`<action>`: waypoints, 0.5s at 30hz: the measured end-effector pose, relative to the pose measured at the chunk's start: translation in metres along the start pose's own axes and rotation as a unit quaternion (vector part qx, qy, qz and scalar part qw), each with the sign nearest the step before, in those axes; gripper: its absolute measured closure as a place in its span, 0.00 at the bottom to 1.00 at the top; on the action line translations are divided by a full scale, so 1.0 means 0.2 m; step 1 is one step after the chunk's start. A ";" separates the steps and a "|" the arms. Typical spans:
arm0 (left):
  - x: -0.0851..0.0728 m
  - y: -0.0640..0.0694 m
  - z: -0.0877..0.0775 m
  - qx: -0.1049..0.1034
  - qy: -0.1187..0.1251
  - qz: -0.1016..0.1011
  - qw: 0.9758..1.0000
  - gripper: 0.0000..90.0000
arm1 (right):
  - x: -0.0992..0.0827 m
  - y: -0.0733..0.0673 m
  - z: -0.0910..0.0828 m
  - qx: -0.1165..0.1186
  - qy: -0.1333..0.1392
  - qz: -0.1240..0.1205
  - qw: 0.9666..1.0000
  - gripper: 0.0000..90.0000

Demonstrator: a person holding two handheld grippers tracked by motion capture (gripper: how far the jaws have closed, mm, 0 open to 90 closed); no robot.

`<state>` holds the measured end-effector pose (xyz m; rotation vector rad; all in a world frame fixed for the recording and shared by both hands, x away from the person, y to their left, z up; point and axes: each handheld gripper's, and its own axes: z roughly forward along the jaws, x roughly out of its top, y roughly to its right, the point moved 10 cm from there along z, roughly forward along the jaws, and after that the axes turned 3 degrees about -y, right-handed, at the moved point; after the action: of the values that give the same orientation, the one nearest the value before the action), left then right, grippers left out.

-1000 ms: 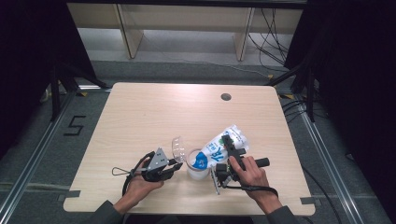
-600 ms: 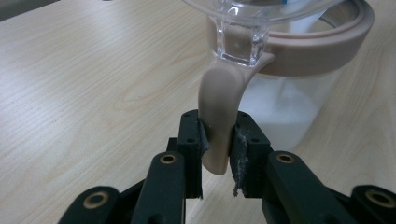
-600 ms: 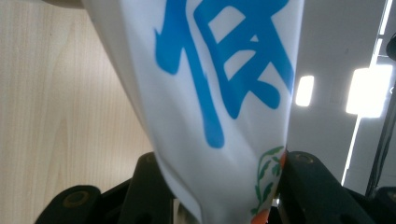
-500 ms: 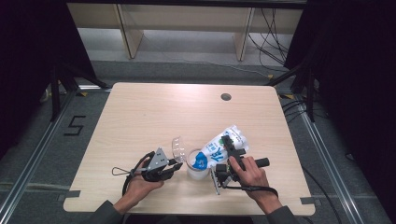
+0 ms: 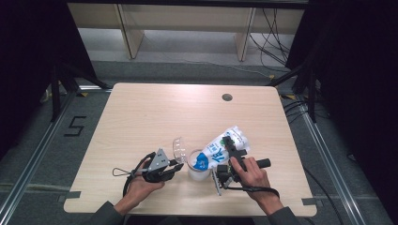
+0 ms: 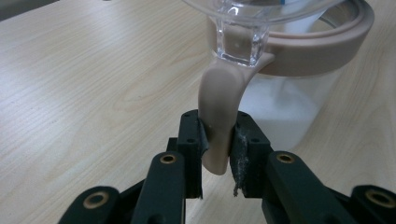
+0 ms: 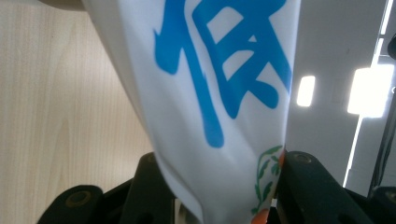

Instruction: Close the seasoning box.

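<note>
A clear jar (image 5: 198, 168) with a beige rim (image 6: 322, 44) stands near the table's front edge, with white contents inside. Its clear lid (image 5: 178, 149) is hinged open. My left gripper (image 5: 174, 167) (image 6: 217, 158) is shut on the jar's beige tab (image 6: 218, 116) beside the hinge. A white bag with blue print (image 5: 218, 150) (image 7: 215, 88) is tilted with its lower end over the jar's mouth. My right gripper (image 5: 233, 149) (image 7: 219, 186) is shut on the bag, whose upper end points to the far right.
The light wooden table (image 5: 155, 117) has a round cable hole (image 5: 227, 97) at the back right. Cables (image 5: 123, 172) trail from both grippers near the front edge. Dark floor and metal rails (image 5: 28, 168) surround the table.
</note>
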<state>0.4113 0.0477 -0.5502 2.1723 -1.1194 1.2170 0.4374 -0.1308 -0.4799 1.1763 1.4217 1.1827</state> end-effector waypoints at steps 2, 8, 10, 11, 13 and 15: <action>0.00 0.00 0.00 0.000 0.000 0.000 1.000 0.83 | 0.00 0.00 0.00 0.000 0.000 0.000 1.000 0.75; 0.00 0.00 0.00 0.001 -0.002 0.003 1.000 0.83 | 0.00 0.01 0.00 -0.001 0.004 -0.004 1.000 0.75; 0.00 0.00 0.00 0.000 0.000 0.000 1.000 0.83 | 0.00 0.00 0.00 0.001 -0.001 0.001 1.000 0.75; 0.00 0.00 0.00 0.000 0.000 0.001 1.000 0.83 | 0.00 0.00 0.00 0.001 0.001 0.000 1.000 0.75; 0.00 0.00 0.00 0.003 -0.002 0.004 1.000 0.83 | 0.00 0.00 0.00 0.001 0.001 0.000 1.000 0.75; 0.00 0.00 0.00 0.003 -0.002 0.003 1.000 0.83 | 0.00 0.00 0.00 0.001 0.000 0.001 1.000 0.76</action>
<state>0.4119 0.0485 -0.5503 2.1779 -1.1272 1.2211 0.4374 -0.1309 -0.4802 1.1796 1.4237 1.1832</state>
